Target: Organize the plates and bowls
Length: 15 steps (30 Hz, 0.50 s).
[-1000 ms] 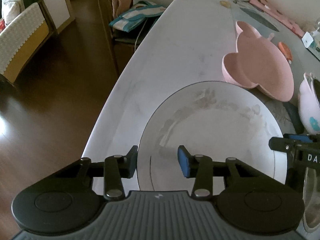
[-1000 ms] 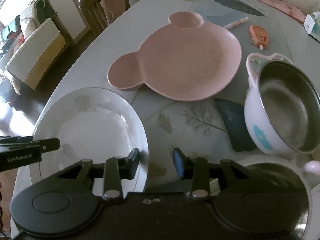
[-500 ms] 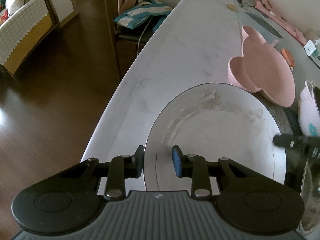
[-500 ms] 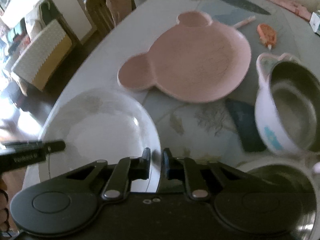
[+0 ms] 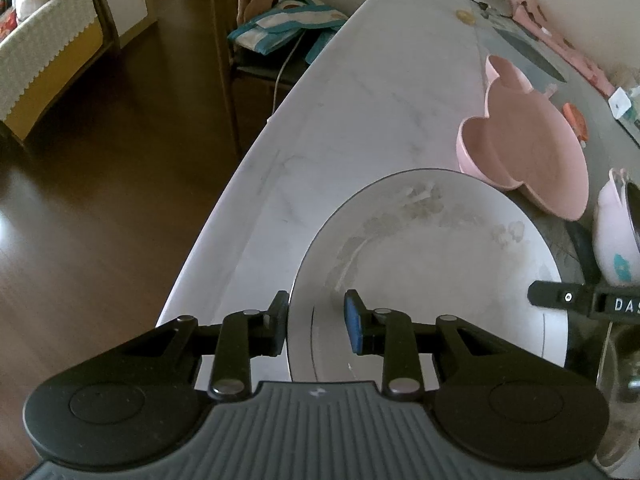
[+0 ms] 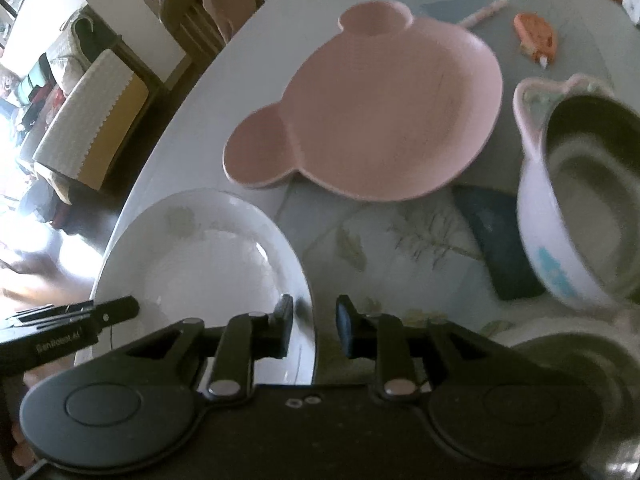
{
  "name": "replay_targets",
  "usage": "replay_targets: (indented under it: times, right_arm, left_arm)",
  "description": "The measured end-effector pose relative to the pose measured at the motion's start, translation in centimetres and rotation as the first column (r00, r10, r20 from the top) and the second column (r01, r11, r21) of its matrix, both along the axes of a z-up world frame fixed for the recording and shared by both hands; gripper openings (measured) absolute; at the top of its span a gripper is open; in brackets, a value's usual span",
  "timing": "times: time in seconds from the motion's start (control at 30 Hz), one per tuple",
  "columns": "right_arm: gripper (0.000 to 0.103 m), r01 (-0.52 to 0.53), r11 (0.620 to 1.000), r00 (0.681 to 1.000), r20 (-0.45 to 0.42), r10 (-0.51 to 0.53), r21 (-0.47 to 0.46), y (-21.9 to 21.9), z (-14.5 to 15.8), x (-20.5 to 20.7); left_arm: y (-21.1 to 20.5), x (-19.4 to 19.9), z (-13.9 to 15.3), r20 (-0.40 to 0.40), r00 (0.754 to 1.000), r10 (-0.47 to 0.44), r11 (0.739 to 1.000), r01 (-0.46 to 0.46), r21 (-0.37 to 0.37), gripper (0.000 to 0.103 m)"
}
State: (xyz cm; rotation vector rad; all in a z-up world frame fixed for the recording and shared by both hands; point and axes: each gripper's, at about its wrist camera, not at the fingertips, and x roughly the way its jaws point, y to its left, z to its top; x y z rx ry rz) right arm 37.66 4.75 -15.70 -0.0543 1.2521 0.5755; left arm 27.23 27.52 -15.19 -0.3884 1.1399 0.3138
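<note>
A: Between the left gripper fingers sits the near-left rim of the white plate; outer finger outside the rim, blue-padded finger over the plate's inside. Fingers have just been closing, a gap shows at the blue pad, so I can't call it a pinch yet.

B: And the right gripper?

A: Straddles the opposite rim of that plate. Its fingers have just been closing too, narrowly spread with the rim in the gap. Contact is hard to tell, that view is blurred.

B: Step in hand?

A: My read: a 2-handed grasp on the plate, which lies flat on the counter near its edge. Next move calls for both pairs to finish closing on the rim, then a level lift together. Uneven lift could tip or slip it; glazed rim looks slick.

B: Where would it go?

A: Can't say. Beyond the fingers lies the pink bear-shaped plate, touching or just beside the white one. To the right of the right fingers is the pink-and-steel bowl, and a 2nd steel bowl close by, cut off.

B: Anything else hidden?

A: Plate's nearest rim is behind both gripper bodies. Underside contact not visible. Small orange item far off, unclear what.
</note>
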Motion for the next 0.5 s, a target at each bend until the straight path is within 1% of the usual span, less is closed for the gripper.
replay_targets:
  times: [0.1,0.23,0.37,0.5]
  right_arm:
    - [0.014,0.003,1.0,1.0,-0.003,-0.003,0.013,0.1,-0.2,-0.3]
    - [0.014,-0.021,1.0,0.999,0.027,0.021,-0.003,0.4,0.0,-0.8]
    - [0.013,-0.016,1.0,0.999,0.029,0.015,0.004,0.1,0.1,-1.1]
    - [0.012,-0.015,1.0,0.999,0.029,0.015,0.009,-0.1,0.5,-1.3]
  left_arm:
    - [-0.3,0.0,0.1,0.005,1.0,0.009,1.0,-0.009,0.02,0.029]
    - [-0.2,-0.1,0.0,0.006,1.0,0.017,1.0,-0.017,0.015,0.028]
    - [0.2,-0.2,0.3,0.001,1.0,0.014,1.0,-0.014,0.009,0.023]
    - [-0.1,-0.5,0.6,-0.007,1.0,0.012,0.999,-0.012,0.03,0.019]
